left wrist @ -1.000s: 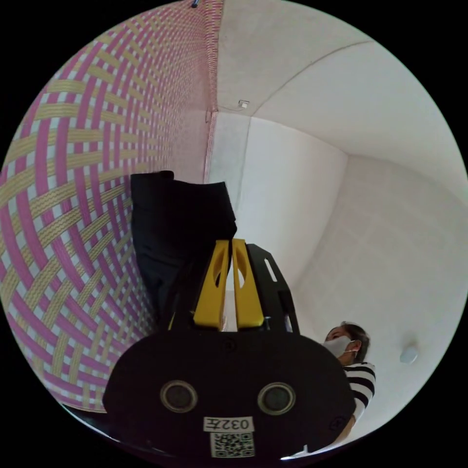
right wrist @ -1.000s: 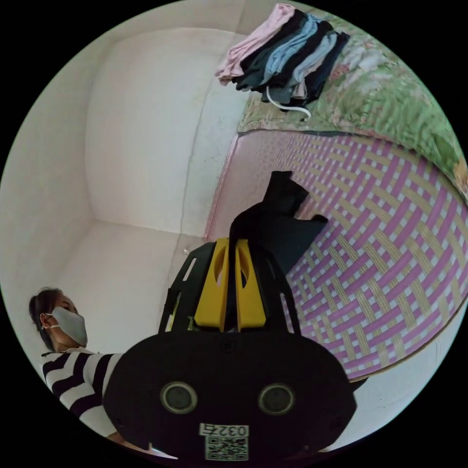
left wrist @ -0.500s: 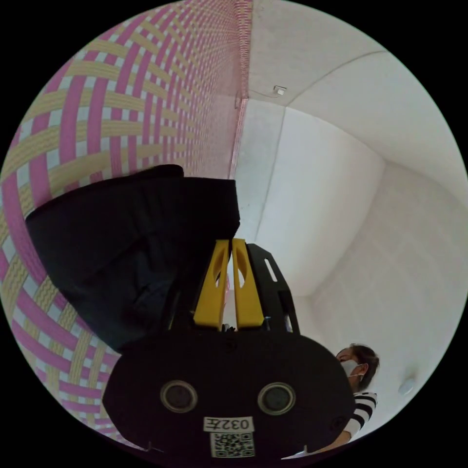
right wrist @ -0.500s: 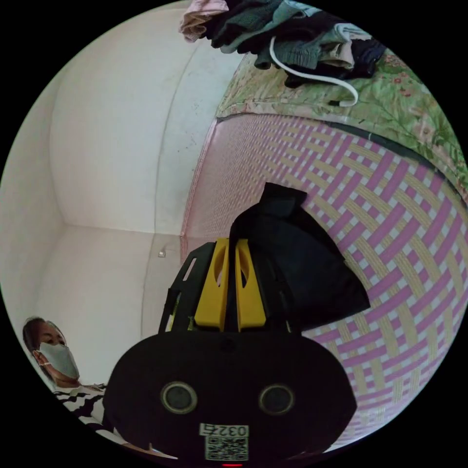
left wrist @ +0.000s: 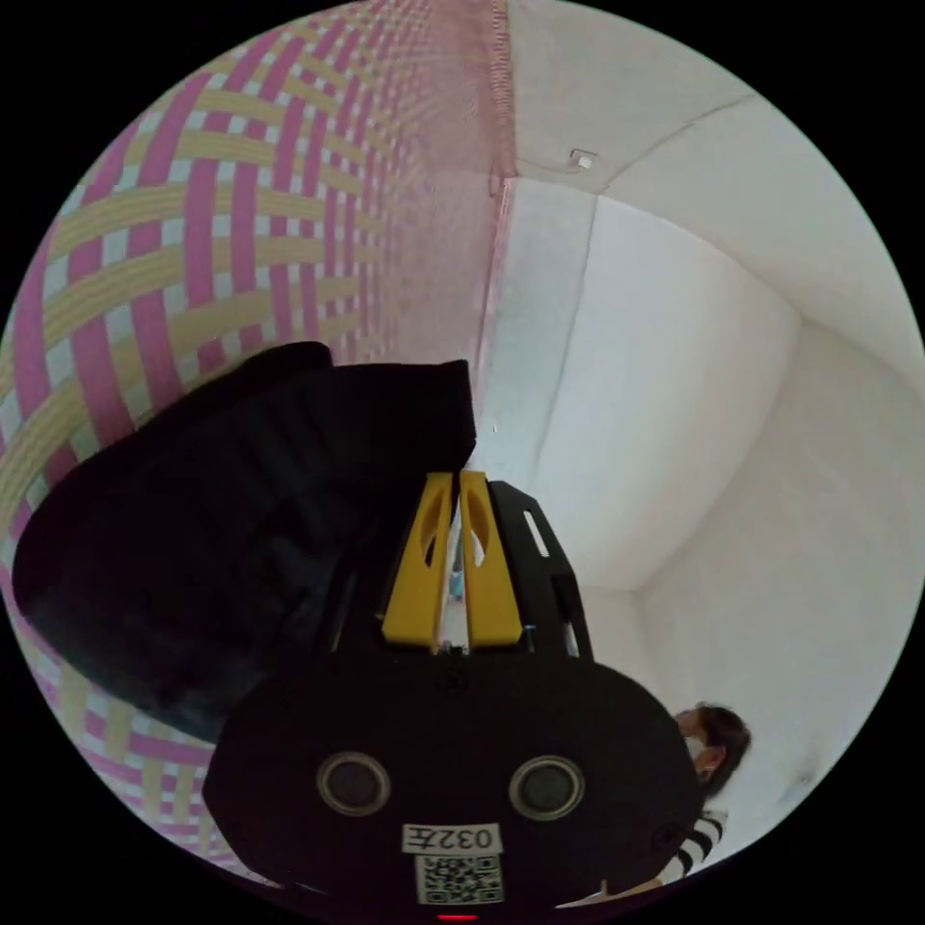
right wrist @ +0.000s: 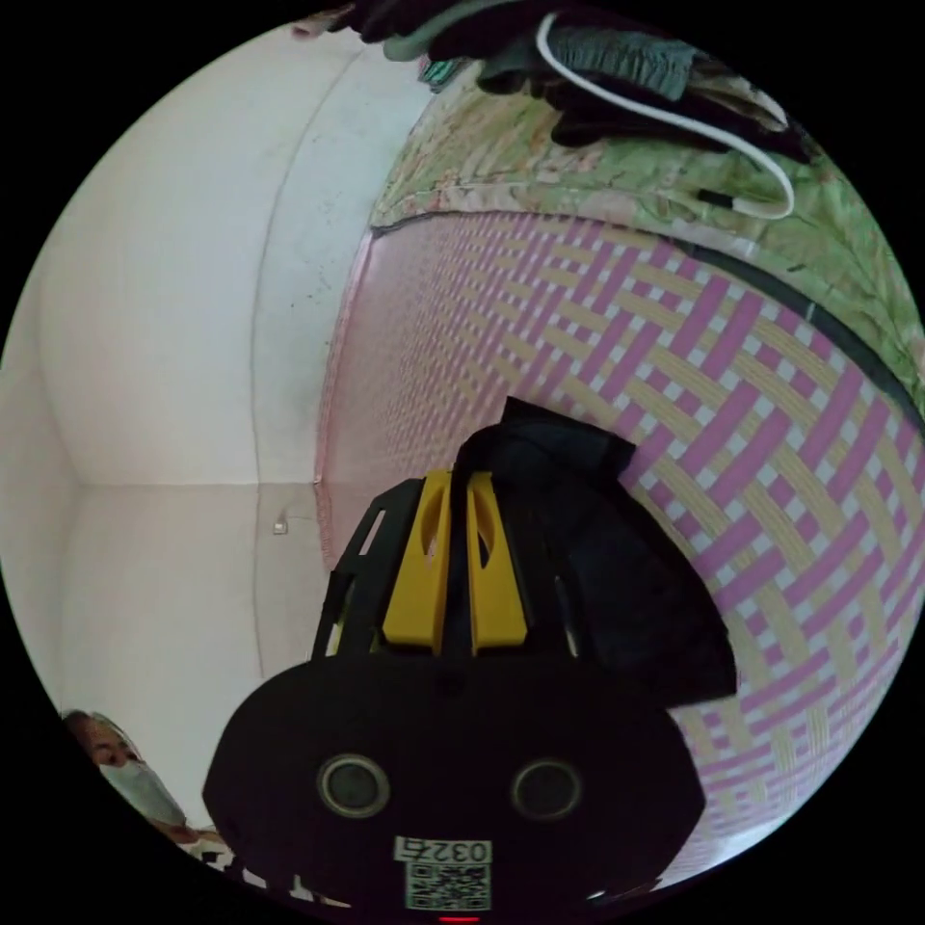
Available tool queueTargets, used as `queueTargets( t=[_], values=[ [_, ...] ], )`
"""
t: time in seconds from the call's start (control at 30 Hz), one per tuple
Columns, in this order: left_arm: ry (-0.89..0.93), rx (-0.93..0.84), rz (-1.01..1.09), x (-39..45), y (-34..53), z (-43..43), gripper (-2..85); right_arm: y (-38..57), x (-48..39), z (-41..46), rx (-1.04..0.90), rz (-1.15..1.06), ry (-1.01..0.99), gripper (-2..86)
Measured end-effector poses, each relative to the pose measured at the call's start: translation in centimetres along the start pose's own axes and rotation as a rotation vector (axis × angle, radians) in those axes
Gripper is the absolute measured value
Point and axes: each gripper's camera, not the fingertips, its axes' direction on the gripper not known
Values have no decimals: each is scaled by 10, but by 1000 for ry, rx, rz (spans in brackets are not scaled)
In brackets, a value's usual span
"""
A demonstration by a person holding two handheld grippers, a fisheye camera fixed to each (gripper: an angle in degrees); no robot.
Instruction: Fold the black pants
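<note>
Pinching black cloth on both sides. Left gripper (left wrist: 455, 479): yellow jaws nearly together, edge of the black pants (left wrist: 241, 511) caught at the tips, bulk of the cloth draping off to one side against the woven mat (left wrist: 222, 222). Right gripper (right wrist: 458, 477): same story, jaws clamped on a bunched corner of the pants (right wrist: 617, 578), rest hanging over the mat (right wrist: 771, 405).

Handling call: fabric looks soft, limp, light. It sags and bunches at each grip, no stiffness to hold a crease by itself. Probably not slippery, but a thin edge pinch can creep out under a tug. Best hold: waistband or hem, where layers are doubled. Keep both grips level and cloth taut or the fold goes skewed.

Farther off: floral bedcover (right wrist: 597, 154) past the mat edge, clothes pile (right wrist: 578, 58) on it with a white drawstring (right wrist: 674, 120). White walls (left wrist: 674, 385), person in striped top at the frame edge (left wrist: 708, 761).
</note>
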Motion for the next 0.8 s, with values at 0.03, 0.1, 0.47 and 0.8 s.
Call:
queueTargets(
  t=[0.03, 0.1, 0.47, 0.8],
  values=[
    [-25, 29, -30, -8, -2, 10, -7, -5, 0, 13, -4, -12, -22, 29],
    [-46, 42, -28, -16, -4, 21, -4, -8, -3, 23, 7, -27, 11, 64],
    [-224, -37, 202, 12, 47, -5, 8, 60, 25, -88, 130, -49, 54, 73],
    [-180, -414, 227, -16, 135, 103, -8, 100, 45, -100, 99, 74, 18, 90]
  ],
)
